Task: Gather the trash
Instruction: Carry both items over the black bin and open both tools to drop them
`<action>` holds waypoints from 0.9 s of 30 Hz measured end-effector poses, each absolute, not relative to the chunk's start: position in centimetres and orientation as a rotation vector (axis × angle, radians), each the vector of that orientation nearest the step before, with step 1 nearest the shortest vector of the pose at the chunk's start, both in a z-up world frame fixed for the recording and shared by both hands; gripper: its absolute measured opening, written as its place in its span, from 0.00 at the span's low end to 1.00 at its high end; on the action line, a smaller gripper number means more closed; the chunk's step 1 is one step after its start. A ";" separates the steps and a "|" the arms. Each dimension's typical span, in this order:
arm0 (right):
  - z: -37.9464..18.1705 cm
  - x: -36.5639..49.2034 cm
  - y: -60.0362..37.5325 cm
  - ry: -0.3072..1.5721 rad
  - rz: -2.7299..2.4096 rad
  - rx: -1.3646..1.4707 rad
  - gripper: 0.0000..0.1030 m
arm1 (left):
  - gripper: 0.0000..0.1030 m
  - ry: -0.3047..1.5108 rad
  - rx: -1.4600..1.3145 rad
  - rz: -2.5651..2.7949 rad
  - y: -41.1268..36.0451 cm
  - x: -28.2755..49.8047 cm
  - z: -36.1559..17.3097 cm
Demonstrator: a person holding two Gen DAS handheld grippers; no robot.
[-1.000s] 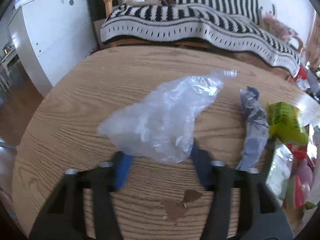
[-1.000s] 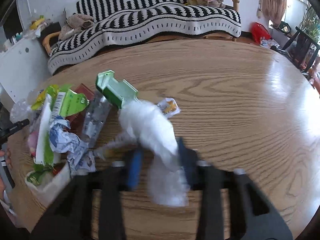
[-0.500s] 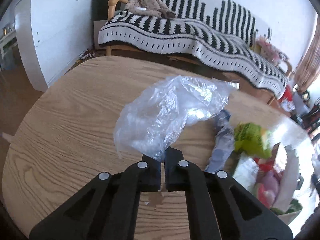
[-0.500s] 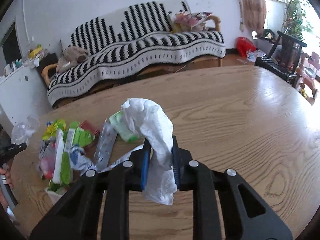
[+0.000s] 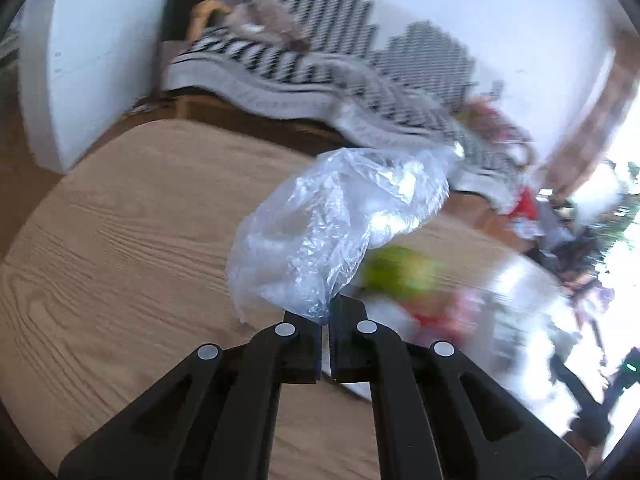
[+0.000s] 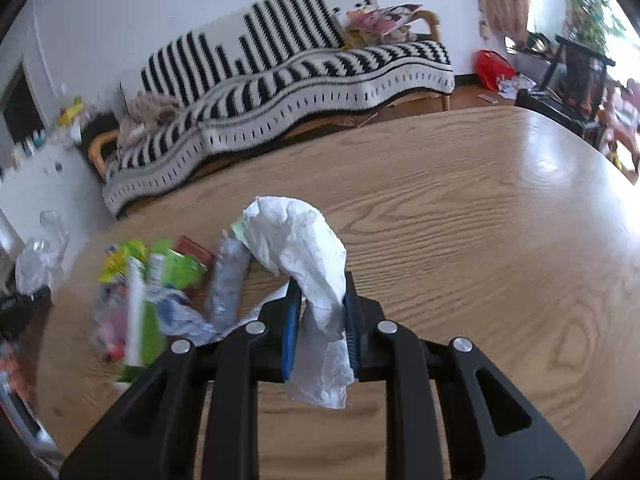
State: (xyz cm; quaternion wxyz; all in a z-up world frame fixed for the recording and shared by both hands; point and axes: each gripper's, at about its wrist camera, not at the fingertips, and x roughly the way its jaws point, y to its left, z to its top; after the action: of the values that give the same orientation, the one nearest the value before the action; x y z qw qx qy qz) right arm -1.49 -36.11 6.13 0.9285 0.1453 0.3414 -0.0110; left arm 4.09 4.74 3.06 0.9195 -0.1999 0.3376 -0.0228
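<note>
Left gripper: clamped on clear plastic bag, frame centre.
Right gripper: clamped on white crumpled wrapper.
Bench: litter pile at left.

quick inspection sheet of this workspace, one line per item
surface: round wooden table, bare on the right side
job's things: clear plastic bag and crumpled white wrapper, each held up off the table
clutter: trash pile of green, red and silvery packets on the table's left side
grippers: left gripper shut on the clear plastic bag; right gripper shut on the crumpled white wrapper
cables: nothing seen
surroundings: striped sofa, white cabinet, dark chair
</note>
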 end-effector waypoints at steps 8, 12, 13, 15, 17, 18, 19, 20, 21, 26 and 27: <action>13.1 -17.6 -43.1 0.538 -0.041 0.332 0.20 | 0.01 0.700 -0.162 -0.460 -16.1 -9.6 7.4; 14.3 -25.5 -48.2 0.509 -0.125 0.327 0.20 | 0.01 0.772 -0.049 -0.649 -27.0 -14.4 6.1; 13.6 -27.2 -49.7 0.524 -0.151 0.344 0.20 | 0.01 0.813 -0.030 -0.698 -29.9 -15.6 5.0; 11.1 -29.6 -52.0 0.579 -0.204 0.379 0.20 | 0.01 0.900 0.013 -0.768 -34.0 -17.8 2.1; 6.5 -31.2 -54.6 0.691 -0.250 0.464 0.20 | 0.01 0.979 0.080 -0.798 -37.1 -19.2 -1.1; 4.3 -31.7 -55.4 0.738 -0.273 0.495 0.20 | 0.01 1.005 0.105 -0.803 -38.3 -19.9 -2.4; 2.2 -32.3 -56.3 0.781 -0.296 0.524 0.20 | 0.01 1.044 0.139 -0.808 -39.9 -20.6 -4.3; -0.4 -32.9 -57.3 0.831 -0.318 0.560 0.20 | 0.01 1.073 0.172 -0.803 -41.1 -21.1 -5.9; -1.9 -33.0 -57.6 0.865 -0.330 0.582 0.20 | 0.01 1.105 0.203 -0.797 -42.1 -21.2 -7.4; -7.6 -33.5 -58.8 0.993 -0.329 0.665 0.20 | 0.01 1.231 0.227 -0.779 -44.5 -20.7 -10.6; -7.9 -33.4 -58.9 0.996 -0.329 0.668 0.20 | 0.01 1.240 0.230 -0.775 -44.6 -20.9 -10.8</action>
State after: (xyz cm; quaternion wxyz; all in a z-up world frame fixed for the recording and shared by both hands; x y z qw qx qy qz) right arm -33.42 -58.86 -7.89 0.8129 0.3130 0.4663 -0.1542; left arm -20.86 -44.62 -10.81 0.7382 0.1047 0.5651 -0.3532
